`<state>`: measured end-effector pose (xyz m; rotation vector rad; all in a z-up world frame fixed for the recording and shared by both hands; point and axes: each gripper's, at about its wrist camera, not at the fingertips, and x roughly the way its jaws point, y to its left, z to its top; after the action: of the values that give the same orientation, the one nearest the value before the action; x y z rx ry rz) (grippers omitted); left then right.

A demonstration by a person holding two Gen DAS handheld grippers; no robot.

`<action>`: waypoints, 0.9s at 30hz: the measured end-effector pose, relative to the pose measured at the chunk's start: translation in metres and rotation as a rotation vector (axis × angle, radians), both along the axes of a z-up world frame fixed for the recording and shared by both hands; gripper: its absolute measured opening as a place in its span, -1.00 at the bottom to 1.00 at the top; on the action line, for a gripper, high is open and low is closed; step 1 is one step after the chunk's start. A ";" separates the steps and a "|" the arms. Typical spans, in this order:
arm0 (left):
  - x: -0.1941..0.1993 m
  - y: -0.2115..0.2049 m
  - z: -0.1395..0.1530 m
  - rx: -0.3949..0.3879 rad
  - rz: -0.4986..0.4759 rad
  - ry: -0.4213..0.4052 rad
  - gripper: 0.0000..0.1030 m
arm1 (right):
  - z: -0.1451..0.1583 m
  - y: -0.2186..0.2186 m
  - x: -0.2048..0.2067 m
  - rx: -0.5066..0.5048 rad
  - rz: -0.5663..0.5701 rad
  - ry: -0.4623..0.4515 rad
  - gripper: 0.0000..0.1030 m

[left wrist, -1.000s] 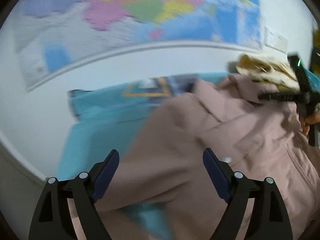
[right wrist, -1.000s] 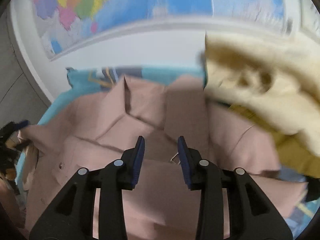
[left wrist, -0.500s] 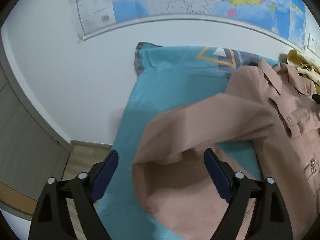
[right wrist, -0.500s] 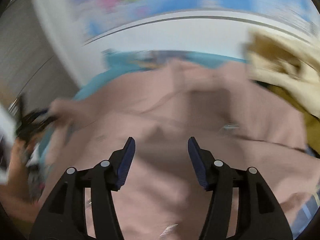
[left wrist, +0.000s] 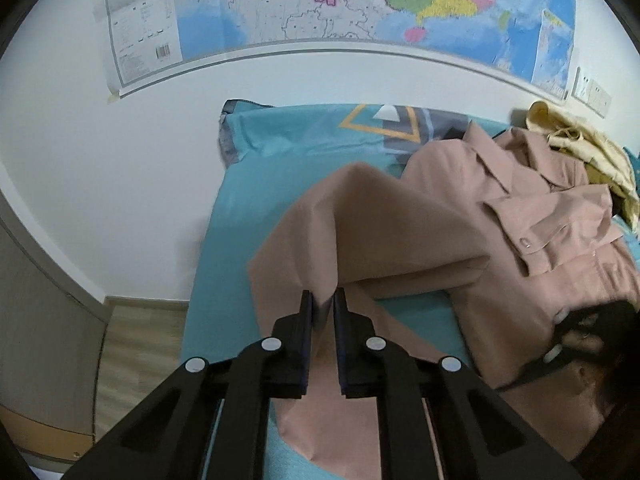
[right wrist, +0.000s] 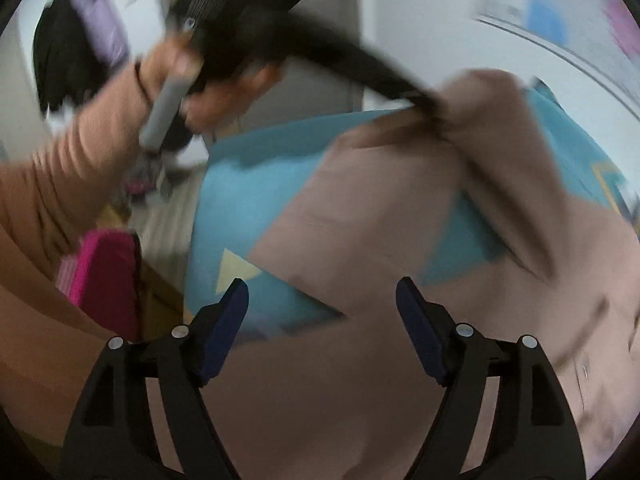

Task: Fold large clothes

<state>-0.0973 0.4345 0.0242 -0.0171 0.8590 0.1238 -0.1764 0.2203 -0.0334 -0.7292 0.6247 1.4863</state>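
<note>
left wrist view showed the left gripper (left wrist: pixel 322 307) with its jaws closing, almost together, on a raised fold of the shirt's (left wrist: pixel 532 248) sleeve (left wrist: pixel 360 232), cloth pinched between them. the pink shirt lay spread on the bed (left wrist: pixel 280 152), collar toward the wall, sleeve pulled out and tented above the teal sheet. right wrist view, blurred, showed the right gripper (right wrist: pixel 322 312) with jaws opening wide, nothing between them, hovering over the shirt's lower part. a hand (right wrist: pixel 188 80) carried the left gripper up at the sleeve. the cloth looked thin, soft and light; it would likely droop and slide rather than hold a crease, so a pinch near a seam, cuff or hem seemed the surest hold, with the second grip well apart on the same edge to keep the fold line straight.
</note>
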 end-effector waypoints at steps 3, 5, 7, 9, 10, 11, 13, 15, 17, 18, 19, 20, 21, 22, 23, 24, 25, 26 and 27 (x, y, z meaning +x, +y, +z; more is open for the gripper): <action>0.000 0.001 0.000 -0.015 -0.002 0.006 -0.83 | -0.012 0.012 -0.009 -0.014 0.002 -0.057 0.31; 0.000 0.000 -0.001 -0.006 -0.001 0.014 -0.82 | -0.009 0.016 -0.004 -0.012 -0.036 -0.017 -0.30; 0.000 0.000 0.001 -0.011 -0.009 0.012 -0.82 | -0.001 0.018 0.002 -0.003 -0.068 0.002 -0.78; -0.002 0.000 0.010 -0.021 -0.011 -0.010 -0.82 | 0.019 0.003 0.014 0.057 -0.084 0.084 -0.78; -0.004 0.000 0.018 -0.023 -0.009 -0.032 -0.80 | 0.030 -0.005 0.022 0.082 -0.085 0.145 -0.78; -0.008 0.000 0.027 -0.027 -0.015 -0.058 -0.67 | 0.042 -0.015 0.030 0.115 -0.086 0.211 -0.78; -0.019 -0.004 0.051 -0.007 -0.028 -0.144 -0.36 | 0.074 -0.045 0.053 0.209 -0.102 0.323 -0.78; -0.036 -0.007 0.076 0.013 -0.051 -0.251 0.04 | 0.107 -0.082 0.078 0.315 -0.138 0.417 -0.78; -0.051 -0.011 0.098 0.021 -0.063 -0.345 0.27 | 0.129 -0.121 0.102 0.407 -0.177 0.505 -0.78; -0.057 -0.012 0.107 0.028 -0.062 -0.377 0.28 | 0.141 -0.150 0.116 0.467 -0.209 0.540 -0.78; -0.061 -0.014 0.113 0.032 -0.059 -0.398 0.31 | 0.151 -0.178 0.129 0.521 -0.240 0.574 -0.78; -0.064 -0.017 0.117 0.034 -0.054 -0.415 0.34 | 0.160 -0.206 0.141 0.574 -0.288 0.582 -0.78; -0.064 -0.020 0.118 0.034 -0.054 -0.420 0.36 | 0.165 -0.224 0.149 0.611 -0.329 0.585 -0.78; -0.062 -0.023 0.116 0.035 -0.057 -0.421 0.40 | 0.170 -0.248 0.161 0.647 -0.374 0.594 -0.78; -0.058 -0.029 0.110 0.034 -0.070 -0.409 0.40 | 0.170 -0.269 0.169 0.667 -0.426 0.598 -0.78; -0.053 -0.032 0.104 0.034 -0.080 -0.392 0.40 | 0.166 -0.293 0.179 0.679 -0.513 0.592 -0.78; -0.047 -0.037 0.097 0.036 -0.088 -0.369 0.43 | 0.158 -0.318 0.191 0.677 -0.601 0.591 -0.78; -0.035 -0.045 0.084 0.035 -0.102 -0.327 0.43 | 0.150 -0.330 0.194 0.674 -0.641 0.601 -0.78; -0.026 -0.051 0.073 0.027 -0.112 -0.291 0.43 | 0.135 -0.351 0.204 0.661 -0.731 0.622 -0.78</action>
<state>-0.1230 0.3835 0.0967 0.0371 0.5658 0.0261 0.0274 -0.1304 0.1017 0.4692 0.6965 1.0903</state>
